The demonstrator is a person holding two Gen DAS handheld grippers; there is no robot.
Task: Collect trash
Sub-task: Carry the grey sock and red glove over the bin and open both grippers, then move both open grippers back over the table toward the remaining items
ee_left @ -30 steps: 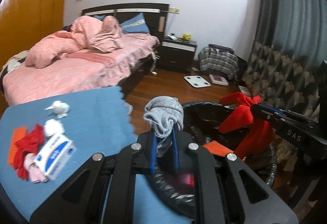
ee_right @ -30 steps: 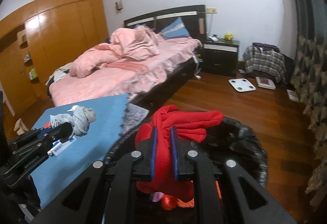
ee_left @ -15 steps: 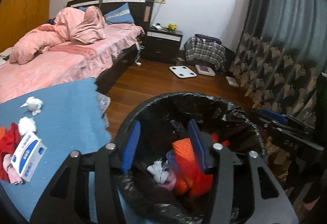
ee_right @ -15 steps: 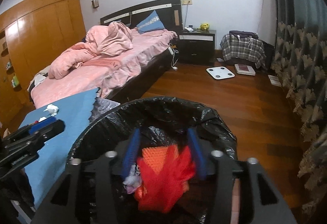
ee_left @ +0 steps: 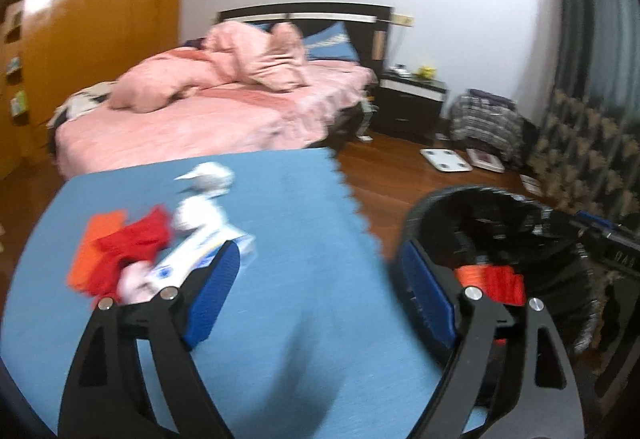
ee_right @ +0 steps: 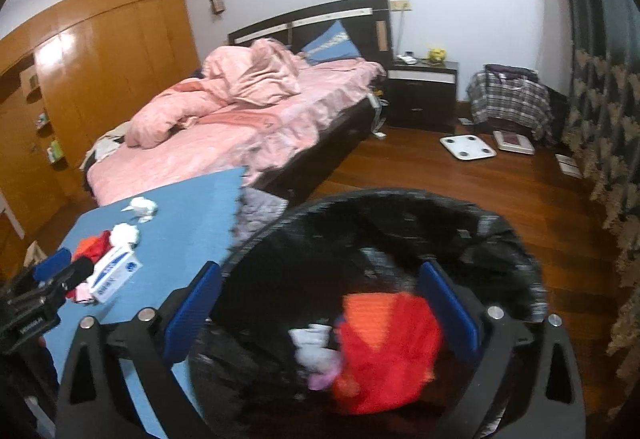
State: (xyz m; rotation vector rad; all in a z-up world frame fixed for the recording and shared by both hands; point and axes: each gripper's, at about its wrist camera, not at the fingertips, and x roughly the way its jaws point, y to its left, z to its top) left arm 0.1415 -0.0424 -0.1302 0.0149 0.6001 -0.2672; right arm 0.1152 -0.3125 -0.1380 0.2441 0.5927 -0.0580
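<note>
Both grippers empty, fingers spread wide: left gripper (ee_left: 320, 291) over blue worktop (ee_left: 304, 207) beside the trash pile (ee_left: 160, 251), right gripper (ee_right: 320, 311) above black bin (ee_right: 400, 215) holding red cloth (ee_right: 392, 351).

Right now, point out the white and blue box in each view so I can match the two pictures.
Left wrist view: the white and blue box lies left of centre on the blue table, partly behind the left claw finger, blurred.
Right wrist view: the box sits at the far left on the table, beside the red cloth.
Shared landmark: the black trash bin, right of the table in both views.
</note>
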